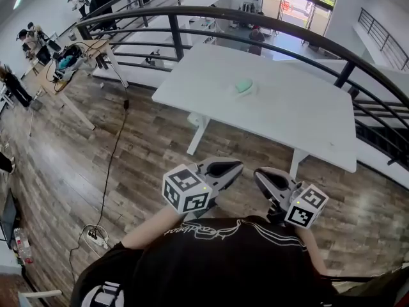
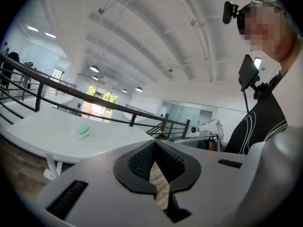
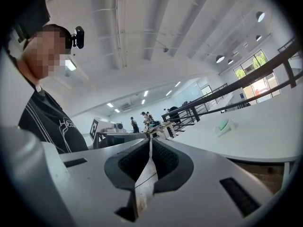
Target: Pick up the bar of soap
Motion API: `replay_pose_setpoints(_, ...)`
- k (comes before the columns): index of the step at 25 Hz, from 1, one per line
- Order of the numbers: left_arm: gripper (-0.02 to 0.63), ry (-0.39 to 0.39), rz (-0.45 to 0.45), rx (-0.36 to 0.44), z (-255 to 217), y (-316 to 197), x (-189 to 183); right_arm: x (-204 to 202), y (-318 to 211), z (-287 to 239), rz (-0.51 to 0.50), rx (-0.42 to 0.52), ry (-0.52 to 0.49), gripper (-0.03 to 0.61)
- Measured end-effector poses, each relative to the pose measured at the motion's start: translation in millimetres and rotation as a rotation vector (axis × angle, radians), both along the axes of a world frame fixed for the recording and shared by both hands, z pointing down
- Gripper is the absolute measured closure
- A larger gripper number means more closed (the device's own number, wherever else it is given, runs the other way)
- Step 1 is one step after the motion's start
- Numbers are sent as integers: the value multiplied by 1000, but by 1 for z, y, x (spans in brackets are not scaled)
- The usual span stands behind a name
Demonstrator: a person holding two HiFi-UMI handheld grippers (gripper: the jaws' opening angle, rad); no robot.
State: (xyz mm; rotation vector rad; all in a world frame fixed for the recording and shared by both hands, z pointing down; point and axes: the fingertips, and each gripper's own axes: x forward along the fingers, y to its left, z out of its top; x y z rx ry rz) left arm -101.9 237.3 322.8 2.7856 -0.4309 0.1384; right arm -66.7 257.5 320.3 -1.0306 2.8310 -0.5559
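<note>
A pale green bar of soap [image 1: 243, 86] lies on a small white dish on the white table [image 1: 300, 117]; the soap [image 2: 83, 129] also shows in the left gripper view and the soap [image 3: 222, 125] in the right gripper view. My left gripper [image 1: 238, 165] and right gripper [image 1: 259, 174] are held close to my body, over the wooden floor, short of the table's near edge. Both are shut with nothing between the jaws, and their tips point toward each other.
A dark curved railing [image 1: 268, 24] runs behind the table. A black cable [image 1: 112, 152] trails over the wooden floor to a power strip [image 1: 96, 237] at the left. A cluttered desk with people [image 1: 61, 59] stands at far left.
</note>
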Motion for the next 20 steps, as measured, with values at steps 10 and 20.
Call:
replay_pose_setpoints(10,606,0,10,24,-11,-1,4,6,-6,-10,11,28,7,557)
replay_pose_setpoints(20,606,-16,2,8,-2,-33,19,16,-41,0,-9,16,-7,557)
